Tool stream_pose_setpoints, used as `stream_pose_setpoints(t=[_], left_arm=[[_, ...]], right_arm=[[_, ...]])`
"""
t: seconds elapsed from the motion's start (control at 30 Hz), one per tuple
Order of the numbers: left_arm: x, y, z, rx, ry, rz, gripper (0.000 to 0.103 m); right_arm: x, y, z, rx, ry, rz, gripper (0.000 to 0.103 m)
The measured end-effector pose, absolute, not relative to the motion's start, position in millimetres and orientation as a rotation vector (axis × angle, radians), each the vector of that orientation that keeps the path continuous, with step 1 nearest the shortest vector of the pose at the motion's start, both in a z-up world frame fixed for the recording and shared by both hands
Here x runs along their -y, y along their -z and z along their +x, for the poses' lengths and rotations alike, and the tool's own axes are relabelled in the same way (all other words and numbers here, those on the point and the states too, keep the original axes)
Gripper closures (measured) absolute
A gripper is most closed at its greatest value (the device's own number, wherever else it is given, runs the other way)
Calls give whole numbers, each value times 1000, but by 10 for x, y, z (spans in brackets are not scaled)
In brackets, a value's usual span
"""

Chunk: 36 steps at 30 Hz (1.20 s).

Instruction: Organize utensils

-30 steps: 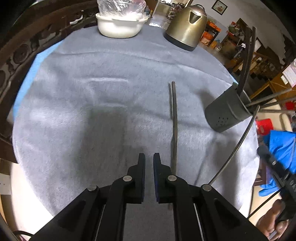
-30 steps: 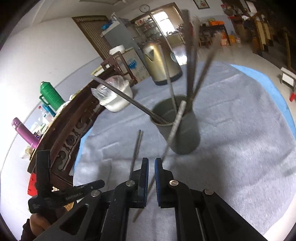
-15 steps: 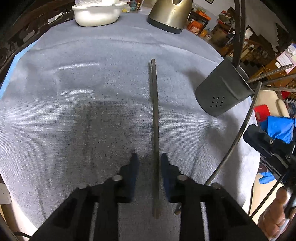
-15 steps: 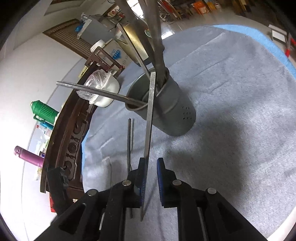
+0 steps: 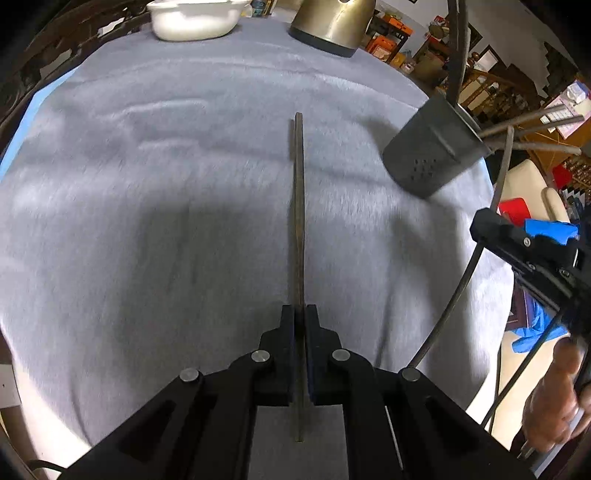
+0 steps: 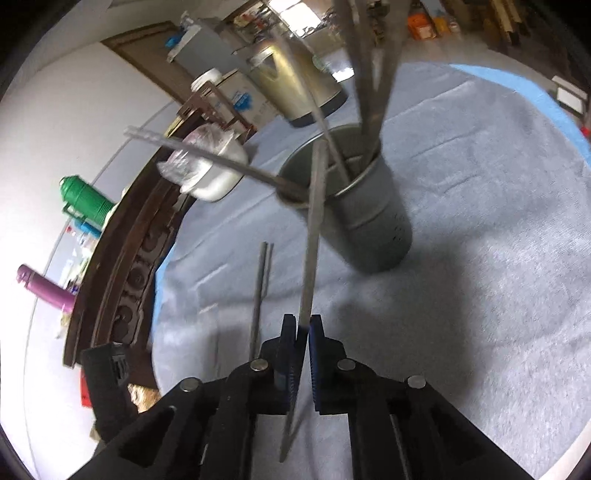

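A person tidying utensils on a grey-clothed table (image 5: 147, 184) works two handheld grippers at once. The left gripper (image 5: 300, 325) has its fingers pinched on a dark chopstick (image 5: 298, 206) that lies flat on the cloth, long axis running straight from six o'clock to twelve o'clock in the left wrist view, far tip toward the kettle (image 5: 332, 26). The right gripper (image 6: 303, 332) pinches a metal chopstick (image 6: 312, 236) whose upper end leans toward one o'clock, reaching the rim of the grey utensil holder (image 6: 373, 225); several other sticks already stand splayed in it. The holder sits at two o'clock of the left gripper, well apart. To finish cleanly, the right hand would likely do best to stand its stick more upright over the mouth before letting go, while the left should lift its stick level, keeping a firm pinch near the end so it does not pivot
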<state>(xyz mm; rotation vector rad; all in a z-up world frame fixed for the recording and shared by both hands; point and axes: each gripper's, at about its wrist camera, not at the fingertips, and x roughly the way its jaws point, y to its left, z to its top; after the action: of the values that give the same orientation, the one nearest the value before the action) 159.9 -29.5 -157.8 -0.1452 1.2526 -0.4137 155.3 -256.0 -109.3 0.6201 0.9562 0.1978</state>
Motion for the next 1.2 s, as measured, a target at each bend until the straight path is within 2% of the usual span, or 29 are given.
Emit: stream_pose_setpoints(t=[0.23, 0.27, 0.37, 0.57, 0.67, 1.03, 1.07, 1.17, 1.2], left_arm=[[116, 1607, 1332, -1308, 414, -204, 97], [107, 1599, 1352, -1312, 408, -204, 96], [61, 1525, 1460, -1285, 371, -198, 76], [163, 1434, 1841, -1240, 374, -175, 74], [269, 1508, 2107, -1258, 364, -174, 74], [456, 1557, 2456, -1260, 325, -155, 75], [476, 1542, 2473, -1257, 329, -153, 77], [533, 1577, 2543, -1247, 323, -136, 95], [561, 1584, 2603, -1243, 319, -131, 97]], right_arm=[[2208, 1320, 1637, -1201, -281, 500, 93], [2179, 1376, 1675, -1231, -266, 486, 93], [2170, 1483, 1752, -1277, -250, 459, 92], [2448, 1501, 1836, -1263, -149, 488, 91], [2596, 1459, 1895, -1229, -100, 517, 85], [2378, 1530, 2228, -1184, 25, 441, 83], [2358, 1525, 2238, -1174, 39, 425, 86], [2311, 1512, 2255, -1166, 49, 376, 94], [2322, 1508, 2250, -1166, 43, 382, 96]])
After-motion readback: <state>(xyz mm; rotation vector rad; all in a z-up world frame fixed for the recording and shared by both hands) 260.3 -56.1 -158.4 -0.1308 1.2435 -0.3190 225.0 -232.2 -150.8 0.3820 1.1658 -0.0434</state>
